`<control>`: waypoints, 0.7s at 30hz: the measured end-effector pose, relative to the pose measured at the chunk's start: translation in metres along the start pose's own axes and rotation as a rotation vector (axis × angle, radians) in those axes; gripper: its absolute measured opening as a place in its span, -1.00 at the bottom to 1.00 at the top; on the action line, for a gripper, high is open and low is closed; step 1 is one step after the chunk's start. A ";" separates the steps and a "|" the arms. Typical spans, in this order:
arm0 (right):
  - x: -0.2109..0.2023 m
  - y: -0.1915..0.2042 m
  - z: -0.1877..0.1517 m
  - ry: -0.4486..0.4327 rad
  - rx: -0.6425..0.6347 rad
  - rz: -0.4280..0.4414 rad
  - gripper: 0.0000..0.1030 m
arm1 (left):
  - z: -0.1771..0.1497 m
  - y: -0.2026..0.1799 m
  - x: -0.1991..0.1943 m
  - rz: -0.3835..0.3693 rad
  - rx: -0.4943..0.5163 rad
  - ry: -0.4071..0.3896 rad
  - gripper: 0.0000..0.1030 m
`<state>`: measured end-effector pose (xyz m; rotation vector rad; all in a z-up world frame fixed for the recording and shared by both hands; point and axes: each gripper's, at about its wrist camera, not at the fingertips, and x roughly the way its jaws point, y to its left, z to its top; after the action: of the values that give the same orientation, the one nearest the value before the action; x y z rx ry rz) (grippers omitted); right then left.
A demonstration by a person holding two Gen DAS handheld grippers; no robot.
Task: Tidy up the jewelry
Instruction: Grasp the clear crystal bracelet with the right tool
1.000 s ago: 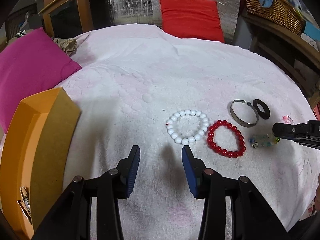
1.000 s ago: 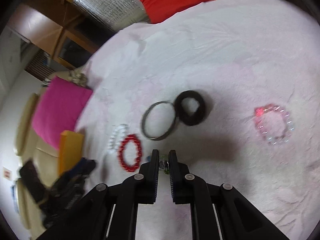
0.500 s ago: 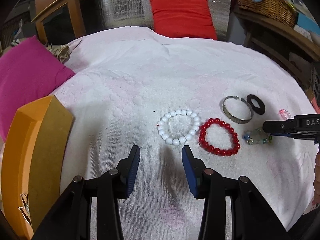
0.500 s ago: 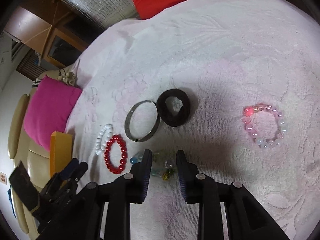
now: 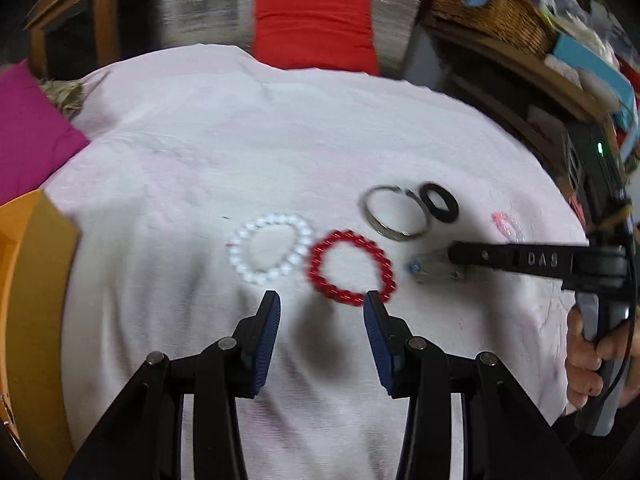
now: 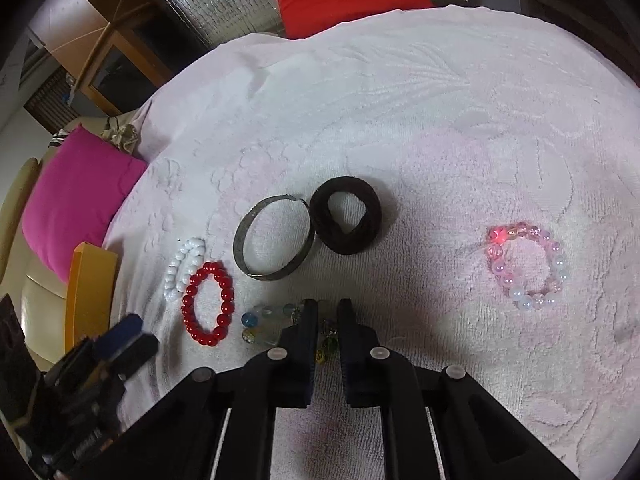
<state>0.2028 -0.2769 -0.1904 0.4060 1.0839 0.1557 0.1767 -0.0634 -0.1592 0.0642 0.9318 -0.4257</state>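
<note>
On the white towel lie a white bead bracelet point(image 5: 270, 250), a red bead bracelet point(image 5: 351, 267), a metal bangle point(image 5: 394, 212), a black hair tie point(image 5: 439, 202), a clear glass-bead bracelet point(image 6: 272, 322) and a pink bead bracelet point(image 6: 526, 266). My left gripper point(image 5: 322, 306) is open and empty, just in front of the red bracelet. My right gripper point(image 6: 328, 310) is open a little, its tips over the right part of the clear glass-bead bracelet point(image 5: 430, 268). It also shows in the left wrist view point(image 5: 456, 254).
An orange box point(image 5: 28, 280) stands at the left edge of the bed. A magenta cushion point(image 6: 76, 196) lies at far left, a red cushion point(image 5: 316, 30) at the back. A shelf with a wicker basket point(image 5: 492, 12) is at the right.
The right gripper opened off the clear glass-bead bracelet, which now lies on the towel, then narrowed again. The left gripper shifted right, from the white bracelet toward the red one.
</note>
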 end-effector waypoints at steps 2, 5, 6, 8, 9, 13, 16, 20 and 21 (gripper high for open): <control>0.000 -0.002 0.000 0.003 0.010 0.012 -0.78 | 0.001 -0.002 0.006 -0.032 -0.018 0.024 -0.15; 0.000 -0.005 0.000 0.007 0.013 0.024 -0.78 | 0.002 0.003 0.011 -0.027 -0.059 0.038 -0.15; 0.000 -0.006 0.000 0.008 0.014 0.026 -0.78 | 0.003 0.007 0.011 -0.027 -0.078 0.037 -0.15; 0.000 -0.006 0.000 0.009 0.012 0.028 -0.78 | 0.006 0.013 0.009 -0.022 -0.104 0.022 -0.15; 0.000 -0.006 0.000 0.009 0.010 0.028 -0.78 | 0.007 0.014 0.007 -0.008 -0.101 0.013 -0.15; -0.001 -0.007 -0.002 0.008 0.011 0.032 -0.78 | 0.010 0.015 0.004 0.085 -0.025 -0.009 -0.15; -0.001 -0.009 -0.002 0.011 0.019 0.043 -0.78 | 0.008 0.017 0.010 0.152 0.012 0.018 -0.15; -0.001 -0.011 -0.002 0.016 0.040 0.057 -0.78 | 0.008 0.017 0.012 0.171 0.052 0.019 -0.15; -0.001 -0.011 -0.002 0.016 0.042 0.059 -0.78 | 0.008 0.017 0.013 0.182 0.070 0.018 -0.15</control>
<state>0.2001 -0.2871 -0.1953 0.4758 1.0929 0.1886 0.1960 -0.0545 -0.1665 0.2153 0.9199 -0.2887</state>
